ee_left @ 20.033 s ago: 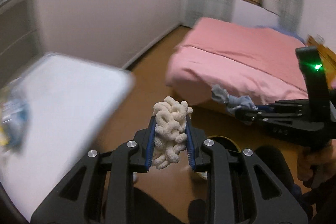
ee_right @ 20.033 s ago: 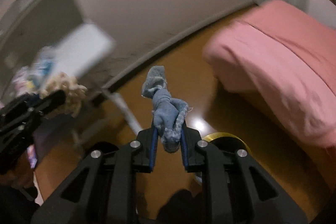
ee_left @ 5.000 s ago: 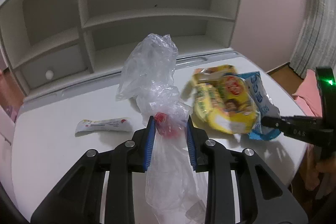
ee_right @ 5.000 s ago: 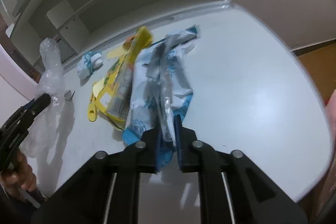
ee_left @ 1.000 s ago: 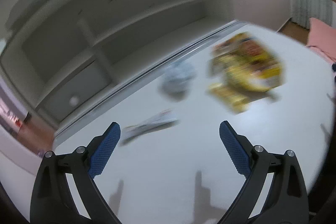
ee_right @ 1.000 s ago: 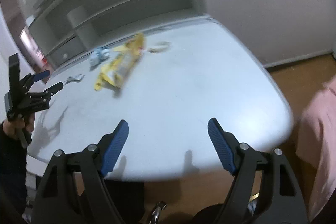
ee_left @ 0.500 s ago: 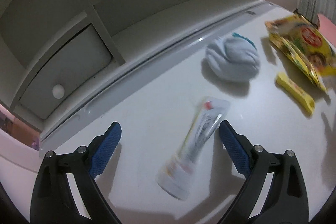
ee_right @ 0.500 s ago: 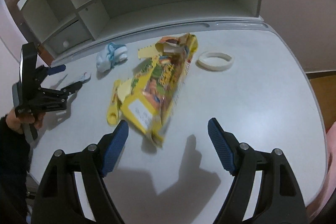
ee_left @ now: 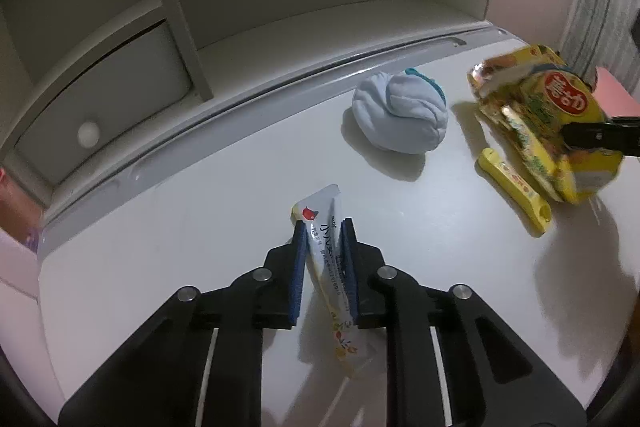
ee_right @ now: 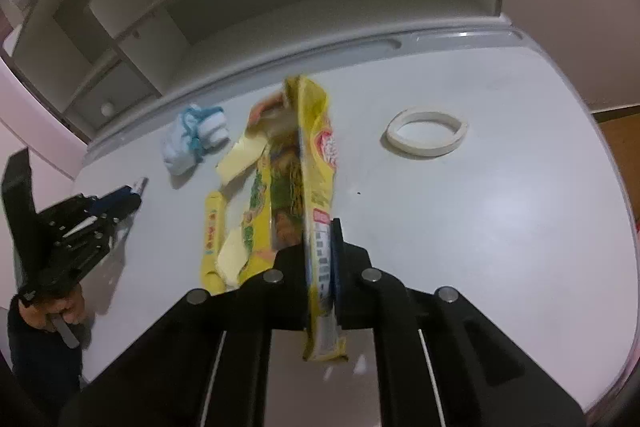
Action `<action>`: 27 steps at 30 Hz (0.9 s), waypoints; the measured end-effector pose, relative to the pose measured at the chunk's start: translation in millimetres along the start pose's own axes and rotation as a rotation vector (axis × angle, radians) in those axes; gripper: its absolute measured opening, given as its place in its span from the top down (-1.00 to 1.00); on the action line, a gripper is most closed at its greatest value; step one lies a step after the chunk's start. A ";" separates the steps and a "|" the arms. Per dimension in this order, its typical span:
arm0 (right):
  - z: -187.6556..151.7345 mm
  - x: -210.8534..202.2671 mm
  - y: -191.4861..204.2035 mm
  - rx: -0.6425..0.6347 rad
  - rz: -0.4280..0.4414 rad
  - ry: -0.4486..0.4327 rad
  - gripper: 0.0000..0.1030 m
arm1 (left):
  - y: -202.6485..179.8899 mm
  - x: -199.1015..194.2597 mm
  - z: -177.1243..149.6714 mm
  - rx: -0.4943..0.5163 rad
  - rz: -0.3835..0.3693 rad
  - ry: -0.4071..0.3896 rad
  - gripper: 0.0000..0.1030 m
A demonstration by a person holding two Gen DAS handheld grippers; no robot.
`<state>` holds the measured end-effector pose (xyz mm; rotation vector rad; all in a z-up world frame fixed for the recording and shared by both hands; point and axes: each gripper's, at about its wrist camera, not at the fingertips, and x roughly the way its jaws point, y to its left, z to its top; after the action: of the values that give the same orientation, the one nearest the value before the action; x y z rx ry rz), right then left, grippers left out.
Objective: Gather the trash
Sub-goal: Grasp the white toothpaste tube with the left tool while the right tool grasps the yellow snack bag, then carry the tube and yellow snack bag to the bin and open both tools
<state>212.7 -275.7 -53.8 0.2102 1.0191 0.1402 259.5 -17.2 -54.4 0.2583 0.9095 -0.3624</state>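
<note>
A white stick sachet (ee_left: 326,267) with a red mark lies on the white table (ee_left: 200,227). My left gripper (ee_left: 323,227) has its jaws closing on it, blue pads pressing both sides. It also shows at the left of the right wrist view, left gripper (ee_right: 132,197). A crumpled yellow snack bag (ee_right: 316,147) stands on edge, its near end pinched as my right gripper (ee_right: 320,227) closes on it. In the left wrist view the snack bag (ee_left: 560,99) is at the far right with the right gripper (ee_left: 572,135) on it.
A rolled light-blue sock (ee_left: 400,115) and a yellow stick wrapper (ee_left: 514,183) lie between the two grippers. A tape ring (ee_right: 426,133) sits right of the bag. White shelves (ee_left: 280,7) rise behind the table. A hand (ee_right: 52,311) holds the left gripper.
Both grippers, wide open half a second ago, have closed: the left on the white sachet, the right on the yellow bag. The bag has turned up on edge.
</note>
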 end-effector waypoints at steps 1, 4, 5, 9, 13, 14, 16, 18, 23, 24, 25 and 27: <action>-2.7 -7.7 -0.5 -0.003 -0.003 -0.014 0.84 | -0.7 -2.6 -0.7 -0.011 0.003 -0.005 0.71; -15.0 -35.3 -5.3 -0.018 -0.027 -0.056 0.85 | -8.3 -17.5 -4.1 -0.030 0.013 -0.022 0.73; -21.4 -46.5 -9.6 -0.016 -0.034 -0.070 0.85 | -11.8 -24.9 -5.9 -0.032 0.012 -0.026 0.73; -50.9 -90.4 -39.0 0.023 -0.064 -0.121 0.85 | -46.5 -52.9 -7.8 0.007 -0.004 -0.060 0.73; -91.6 -130.5 -82.5 0.095 -0.120 -0.156 0.85 | -109.1 -78.9 -4.3 0.088 -0.067 -0.111 0.73; -105.8 -142.0 -97.9 0.127 -0.140 -0.166 0.85 | -128.7 -84.2 -3.7 0.113 -0.093 -0.123 0.73; -131.6 -159.6 -123.3 0.181 -0.172 -0.177 0.85 | -170.9 -92.5 -2.8 0.163 -0.146 -0.141 0.73; -163.1 -180.9 -153.8 0.245 -0.213 -0.190 0.85 | -214.2 -99.2 -3.2 0.213 -0.209 -0.156 0.73; -246.6 -234.8 -221.0 0.411 -0.312 -0.227 0.85 | -337.0 -110.7 -13.4 0.358 -0.386 -0.175 0.73; -265.0 -244.8 -234.4 0.447 -0.333 -0.234 0.85 | -358.5 -112.5 -17.4 0.385 -0.419 -0.173 0.73; -281.7 -252.8 -245.5 0.478 -0.355 -0.240 0.85 | -384.5 -114.4 -23.0 0.415 -0.455 -0.173 0.73; -318.9 -267.2 -267.4 0.545 -0.397 -0.248 0.85 | -429.7 -118.2 -34.4 0.471 -0.510 -0.172 0.73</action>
<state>-193.6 -557.8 -57.8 0.5013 0.8154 -0.5203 -8.3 -372.1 -7.6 0.4184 0.7022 -1.0610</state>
